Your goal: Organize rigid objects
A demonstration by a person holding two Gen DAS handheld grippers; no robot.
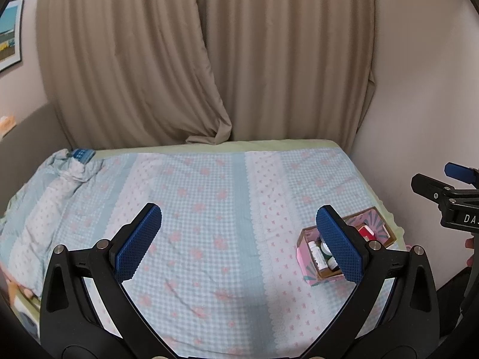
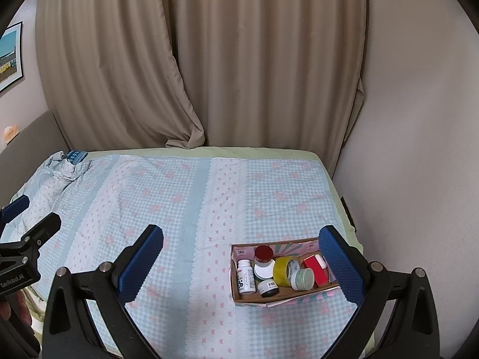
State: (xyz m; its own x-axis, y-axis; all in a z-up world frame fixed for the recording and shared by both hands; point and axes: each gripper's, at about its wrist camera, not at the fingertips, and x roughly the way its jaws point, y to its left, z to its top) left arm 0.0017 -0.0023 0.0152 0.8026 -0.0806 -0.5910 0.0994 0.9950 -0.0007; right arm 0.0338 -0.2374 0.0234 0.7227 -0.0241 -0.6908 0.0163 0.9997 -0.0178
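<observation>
Box (image 2: 239,270) of bottles — long axis running left-right.

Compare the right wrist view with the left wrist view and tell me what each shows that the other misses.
Only the right wrist view shows the box's full contents: a white bottle, red-lidded jar, yellow tape roll and pale green jar.

Only the left wrist view shows the right gripper from outside, at its right edge.

Both show the cardboard box, the red box inside it, the checked bedspread and beige curtains.
</observation>
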